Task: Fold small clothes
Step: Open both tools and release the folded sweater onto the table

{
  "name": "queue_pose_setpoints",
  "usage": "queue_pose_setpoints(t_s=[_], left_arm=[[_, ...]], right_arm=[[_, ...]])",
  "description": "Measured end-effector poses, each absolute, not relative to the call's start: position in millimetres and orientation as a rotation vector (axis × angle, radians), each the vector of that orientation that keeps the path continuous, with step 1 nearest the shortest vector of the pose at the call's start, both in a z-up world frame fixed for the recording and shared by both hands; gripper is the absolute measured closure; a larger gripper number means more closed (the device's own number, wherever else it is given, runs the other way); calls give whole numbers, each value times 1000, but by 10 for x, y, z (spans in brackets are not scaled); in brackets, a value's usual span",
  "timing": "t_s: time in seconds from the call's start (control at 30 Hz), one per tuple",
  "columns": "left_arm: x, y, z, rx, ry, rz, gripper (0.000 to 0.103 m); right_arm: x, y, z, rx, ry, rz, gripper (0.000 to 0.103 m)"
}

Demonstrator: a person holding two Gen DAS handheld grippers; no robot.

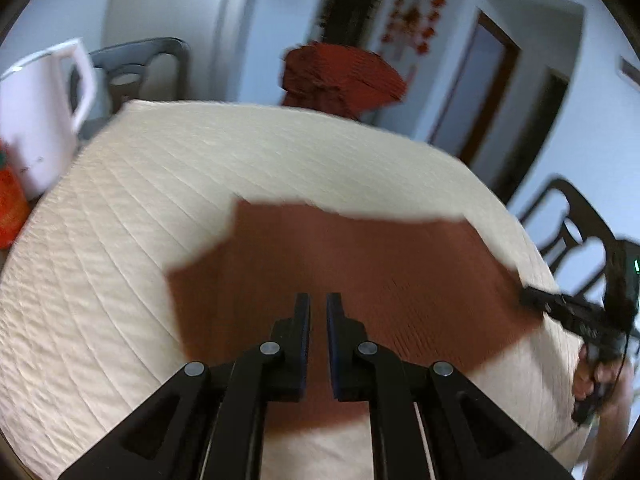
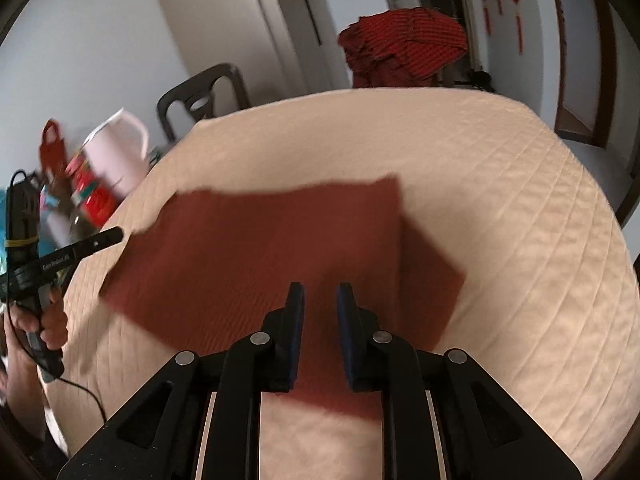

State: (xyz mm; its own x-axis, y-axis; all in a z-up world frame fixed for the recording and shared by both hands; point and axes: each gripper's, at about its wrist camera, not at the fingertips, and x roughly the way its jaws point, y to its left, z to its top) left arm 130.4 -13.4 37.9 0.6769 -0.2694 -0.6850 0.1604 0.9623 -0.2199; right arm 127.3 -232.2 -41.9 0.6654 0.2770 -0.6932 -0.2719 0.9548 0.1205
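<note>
A small rust-red garment [image 1: 340, 272] lies flat and partly folded on the cream quilted table cover [image 1: 160, 200]; it also shows in the right wrist view [image 2: 260, 256]. My left gripper [image 1: 318, 300] hovers over the garment's near middle, jaws a small gap apart and empty. My right gripper [image 2: 320, 290] hovers over the garment's near edge, jaws slightly apart and empty. The right gripper shows in the left wrist view [image 1: 532, 298] at the garment's right edge. The left gripper shows in the right wrist view [image 2: 116, 235] at the garment's left edge. Both views are motion-blurred.
A pile of red clothes [image 1: 340, 76] sits beyond the table's far edge, also in the right wrist view [image 2: 404, 40]. A white kettle [image 1: 40, 116] and an orange item [image 1: 10, 208] stand at the left. Dark chairs [image 1: 572, 232] stand around the table.
</note>
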Motion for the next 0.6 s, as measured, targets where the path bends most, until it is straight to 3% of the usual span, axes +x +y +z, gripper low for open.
queue_pose_setpoints(t_s=[0.1,0.37,0.47,0.6], left_arm=[[1281,-180,112,-78,840,-209,91],[1127,-302,336,-46,799,-215,90],[1031,-646,378,-16,778,-294,77],[1127,-867,177,3,846,-314,75]], right_arm=[[1258,-2440,-570,-15,805,247,90],[1030,-2227,-390,-43,748,275,88],[998,-1903,-434,-82,744,373,88],[1155,-1722,-719,-135,829,400,88]])
